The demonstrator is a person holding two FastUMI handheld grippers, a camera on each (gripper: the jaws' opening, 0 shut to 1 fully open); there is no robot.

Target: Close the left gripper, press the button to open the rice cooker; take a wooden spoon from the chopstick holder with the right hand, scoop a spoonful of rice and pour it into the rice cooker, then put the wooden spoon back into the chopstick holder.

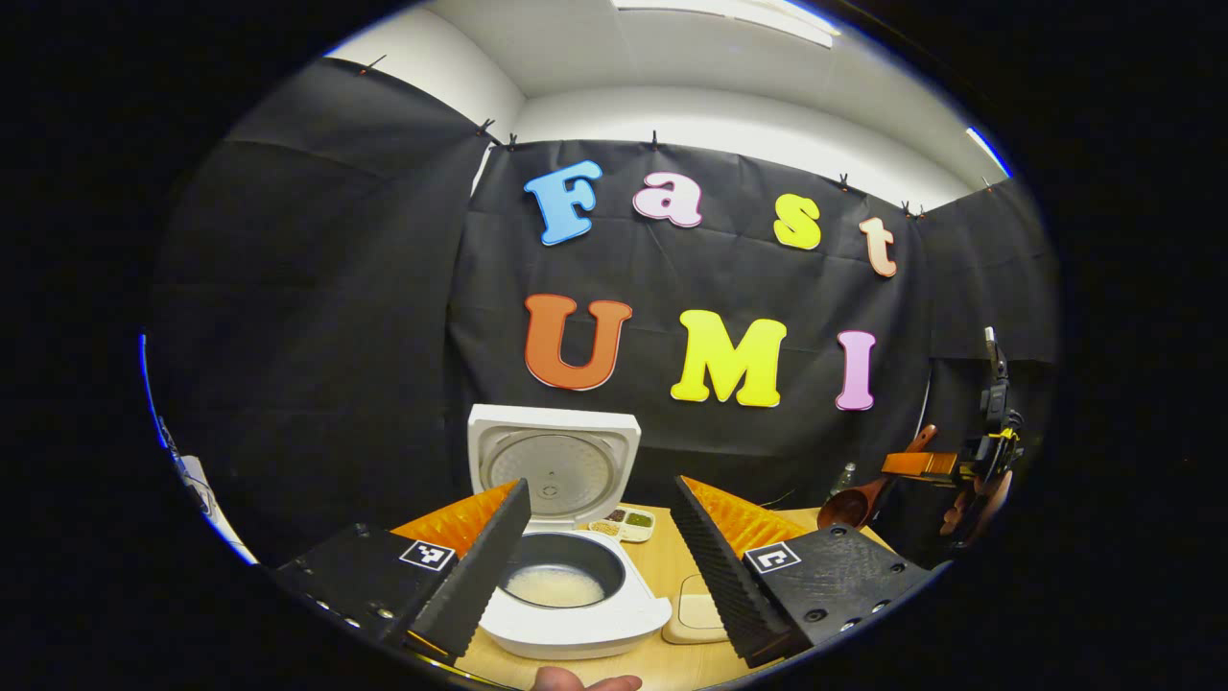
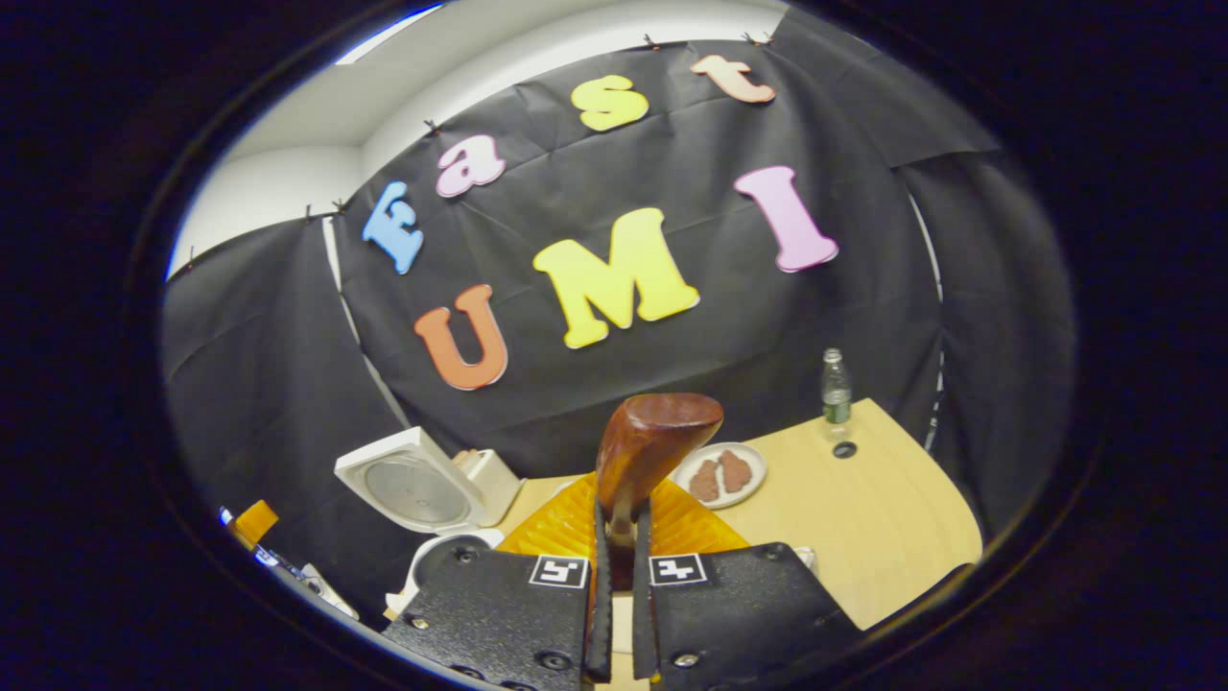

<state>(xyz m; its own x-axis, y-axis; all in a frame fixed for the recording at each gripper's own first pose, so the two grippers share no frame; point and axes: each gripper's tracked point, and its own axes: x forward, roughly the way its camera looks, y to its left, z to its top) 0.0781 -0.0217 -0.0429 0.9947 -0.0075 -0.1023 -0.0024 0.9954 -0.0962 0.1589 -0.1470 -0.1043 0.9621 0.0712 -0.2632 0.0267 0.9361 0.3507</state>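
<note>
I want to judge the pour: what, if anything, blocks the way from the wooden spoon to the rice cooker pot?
Nothing visible does. The rice cooker lid stands open behind the pot, and the right gripper holds the wooden spoon raised off to the side.

Bottle [image 2: 836, 387]: stood upright at the table's [image 2: 892, 518] far edge.
Plate [image 2: 720, 474]: lay left of the bottle.
Divided dish [image 1: 624, 524]: sat right of the cooker.

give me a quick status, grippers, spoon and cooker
Left gripper open, above the rice cooker, lid up, rice in the pot. Right gripper shut on wooden spoon, held up over the table. Nothing blocking.
</note>
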